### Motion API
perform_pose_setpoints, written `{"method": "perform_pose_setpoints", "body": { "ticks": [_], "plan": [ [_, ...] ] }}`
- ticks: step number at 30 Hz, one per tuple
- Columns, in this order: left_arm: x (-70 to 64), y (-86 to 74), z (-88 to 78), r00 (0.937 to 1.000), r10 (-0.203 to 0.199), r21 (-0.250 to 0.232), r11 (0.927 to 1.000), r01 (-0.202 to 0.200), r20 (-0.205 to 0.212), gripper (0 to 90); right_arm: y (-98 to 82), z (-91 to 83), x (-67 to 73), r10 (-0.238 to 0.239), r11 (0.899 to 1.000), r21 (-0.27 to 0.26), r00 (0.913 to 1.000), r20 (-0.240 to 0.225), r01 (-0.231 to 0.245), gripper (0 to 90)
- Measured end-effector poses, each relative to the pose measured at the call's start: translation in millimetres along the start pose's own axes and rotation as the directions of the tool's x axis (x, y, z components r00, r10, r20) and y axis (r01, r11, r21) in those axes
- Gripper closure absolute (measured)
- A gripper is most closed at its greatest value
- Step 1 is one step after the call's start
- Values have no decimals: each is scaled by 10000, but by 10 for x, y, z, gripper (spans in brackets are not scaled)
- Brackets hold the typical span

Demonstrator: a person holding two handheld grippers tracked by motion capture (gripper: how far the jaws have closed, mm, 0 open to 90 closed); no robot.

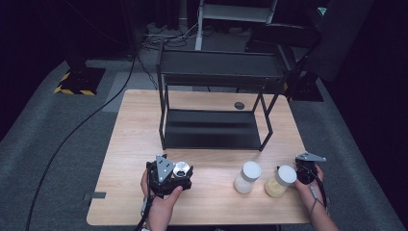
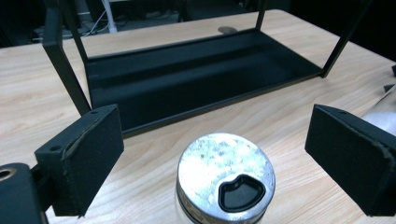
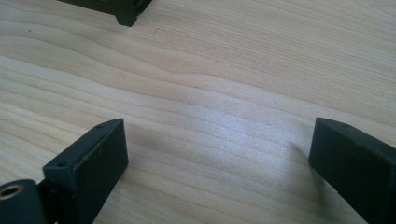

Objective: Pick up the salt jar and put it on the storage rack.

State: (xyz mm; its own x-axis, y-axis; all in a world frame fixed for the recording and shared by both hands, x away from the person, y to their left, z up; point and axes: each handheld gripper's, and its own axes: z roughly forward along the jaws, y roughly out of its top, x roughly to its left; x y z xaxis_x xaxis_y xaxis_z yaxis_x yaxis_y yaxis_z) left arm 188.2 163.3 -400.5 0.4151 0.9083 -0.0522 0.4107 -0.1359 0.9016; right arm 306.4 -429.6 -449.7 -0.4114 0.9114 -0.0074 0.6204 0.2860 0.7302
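A glass shaker jar with a metal lid [image 2: 226, 175] stands on the wooden table between the jaws of my left gripper [image 2: 215, 123]. The jaws are wide apart and neither pad [image 2: 91, 156] touches the jar. From the high view this jar [image 1: 181, 167] sits at the front left, with the left gripper [image 1: 179, 173] held around it by a hand. My right gripper [image 1: 304, 167] rests at the front right edge. In its own view the right gripper [image 3: 219, 130] stands open over bare wood with nothing between its pads.
A black two-tier metal rack [image 1: 211, 130] stands mid-table, its lower tray [image 2: 196, 70] straight ahead of the left gripper. One rack foot [image 3: 126, 14] shows beyond the right gripper. Two white-lidded jars, one pale [image 1: 247, 177] and one yellowish [image 1: 281, 181], stand at the front right.
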Motion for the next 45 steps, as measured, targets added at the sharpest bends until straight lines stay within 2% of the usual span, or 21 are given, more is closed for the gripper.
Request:
{"method": "perform_pose_setpoints", "body": {
  "ticks": [12,20,37,45],
  "plan": [
    [-31,-89,113,9999,-6,549,9985,-2,153,48,0,0,0,1,10000,1,10000,1,-1,46],
    [-47,-148,176,9999,-75,811,9967,65,111,54,0,0,0,1,10000,1,10000,0,-1,46],
    [-47,-245,323,10000,-38,1544,9880,25,84,62,0,0,0,2,10000,-1,10000,-2,-2,46],
    [-87,-277,382,9999,64,1709,9853,-48,-88,70,0,0,0,3,10000,-1,10000,-1,-3,46]
  ]
}}
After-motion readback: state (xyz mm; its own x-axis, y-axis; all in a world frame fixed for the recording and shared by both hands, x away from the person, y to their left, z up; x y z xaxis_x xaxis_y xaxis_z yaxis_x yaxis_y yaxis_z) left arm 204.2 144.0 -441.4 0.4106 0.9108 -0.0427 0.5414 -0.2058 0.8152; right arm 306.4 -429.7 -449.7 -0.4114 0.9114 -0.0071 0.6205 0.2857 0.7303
